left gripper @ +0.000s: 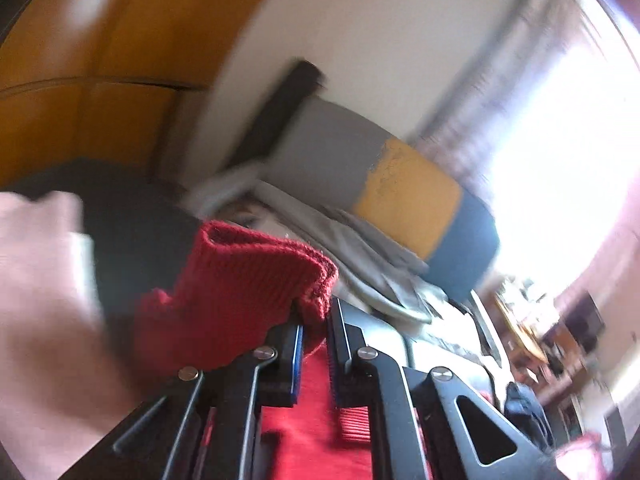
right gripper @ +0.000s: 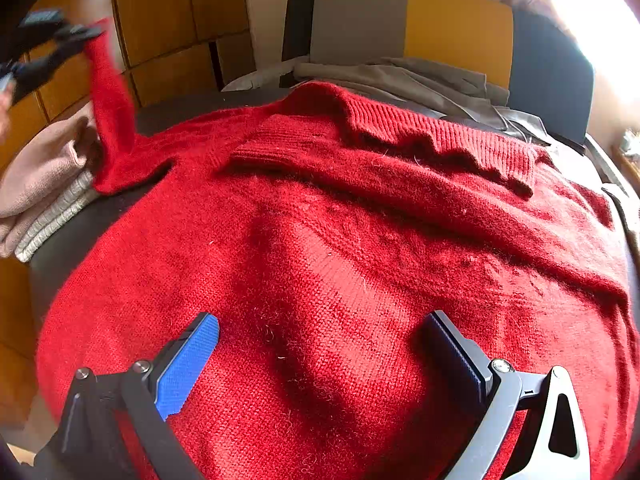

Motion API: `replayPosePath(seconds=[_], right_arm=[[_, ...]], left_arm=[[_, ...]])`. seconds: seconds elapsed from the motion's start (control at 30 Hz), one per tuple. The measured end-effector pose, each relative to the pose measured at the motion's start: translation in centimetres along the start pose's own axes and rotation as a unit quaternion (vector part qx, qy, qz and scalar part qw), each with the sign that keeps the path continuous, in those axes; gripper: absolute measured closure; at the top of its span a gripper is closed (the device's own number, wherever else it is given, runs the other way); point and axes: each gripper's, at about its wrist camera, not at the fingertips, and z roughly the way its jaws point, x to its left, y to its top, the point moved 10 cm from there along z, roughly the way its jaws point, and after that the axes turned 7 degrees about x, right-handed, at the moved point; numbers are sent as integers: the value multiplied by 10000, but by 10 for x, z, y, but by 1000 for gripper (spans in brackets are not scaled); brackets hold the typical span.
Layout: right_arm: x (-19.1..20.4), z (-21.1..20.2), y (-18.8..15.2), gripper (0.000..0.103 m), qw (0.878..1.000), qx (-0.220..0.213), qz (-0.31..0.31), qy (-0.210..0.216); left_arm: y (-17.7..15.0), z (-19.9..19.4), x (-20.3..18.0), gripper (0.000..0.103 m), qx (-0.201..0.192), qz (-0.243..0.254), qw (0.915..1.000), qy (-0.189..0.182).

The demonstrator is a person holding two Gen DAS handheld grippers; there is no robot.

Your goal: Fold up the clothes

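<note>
Upper left of the right wrist view, my left gripper had clamped the red sweater's sleeve, lifted. Centre: body spread flat, one cuff already folded in. My right gripper hung wide open, empty. Most folds remained, I judged.

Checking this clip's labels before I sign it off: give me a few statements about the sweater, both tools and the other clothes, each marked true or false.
1. The left tool is shut on the red sweater's sleeve cuff. True.
2. The right tool grips the sweater. False: its jaws stand wide open above the red sweater.
3. The sweater is blue. False: red.
4. Folded beige clothes lie beside the sweater. True.
5. The sleeve lies flat. False: it is lifted.
</note>
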Motion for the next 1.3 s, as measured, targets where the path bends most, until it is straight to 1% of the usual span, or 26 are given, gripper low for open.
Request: replayPosePath(seconds=[0.1, 0.2, 0.27, 0.33, 0.4, 0.5, 0.53, 0.6, 0.63, 0.7, 0.77, 0.8, 0.83, 0.87, 0.93, 1.0, 1.07, 1.13, 1.23, 1.3], right_arm=[[0, 0, 0, 0, 10000, -3, 4, 17], [0, -1, 0, 0, 10000, -15, 13, 37], [-1, -1, 0, 0, 10000, -25, 30, 67], [-1, -1, 0, 0, 9999, -33, 48, 101], [-2, -2, 0, 0, 9999, -39, 67, 139], [-2, -2, 1, 0, 9997, -48, 102, 200], [-2, -2, 2, 0, 9997, -52, 115, 223], [-2, -3, 2, 0, 9995, -62, 155, 283], [-2, -4, 3, 0, 9992, -55, 198, 339], [-2, -5, 5, 0, 9985, -22, 271, 467], [-8, -13, 12, 3, 9947, -120, 624, 802], [-11, -18, 16, 20, 9917, -174, 813, 977], [-15, -21, 24, 41, 9887, -271, 1002, 1086], [-20, -24, 33, 45, 9851, -375, 1191, 1183], [-30, -31, 52, 45, 9763, -583, 1566, 1375], [-40, -29, 70, 45, 9709, -753, 1827, 1350], [-47, -18, 89, 45, 9638, -784, 2086, 1464], [-44, 0, 100, 45, 9615, -623, 2203, 1519], [-37, 21, 104, 45, 9605, -340, 2252, 1597], [-29, 34, 108, 58, 9638, -190, 2171, 1539]], left_arm=[[-22, 41, -49, 95, 388, 320, 9980, -375], [-45, 81, -85, 95, 798, 521, 9929, -715], [-60, 109, -101, 95, 1105, 619, 9878, -902], [-83, 130, -112, 95, 1402, 736, 9823, -998], [-105, 149, -121, 95, 1661, 878, 9768, -1027], [-126, 165, -124, 95, 1919, 970, 9708, -1061], [-129, 163, -122, 94, 1934, 943, 9703, -1104], [-132, 154, -116, 89, 1901, 848, 9705, -1213], [-133, 150, -113, 82, 1884, 801, 9706, -1268], [-131, 133, -102, 81, 1786, 629, 9729, -1325], [-131, 112, -83, 80, 1649, 474, 9766, -1300], [-133, 103, -71, 80, 1566, 420, 9792, -1222], [-136, 95, -58, 80, 1521, 297, 9808, -1183], [-141, 87, -45, 80, 1494, 144, 9818, -1163], [-153, 77, -19, 80, 1543, -86, 9824, -1053], [-164, 74, -5, 80, 1599, -133, 9826, -939], [-173, 72, 8, 80, 1653, -148, 9827, -827], [-182, 71, 19, 80, 1710, -168, 9823, -750], [-188, 74, 24, 79, 1768, -202, 9808, -804], [-188, 75, 25, 79, 1772, -222, 9802, -857]])
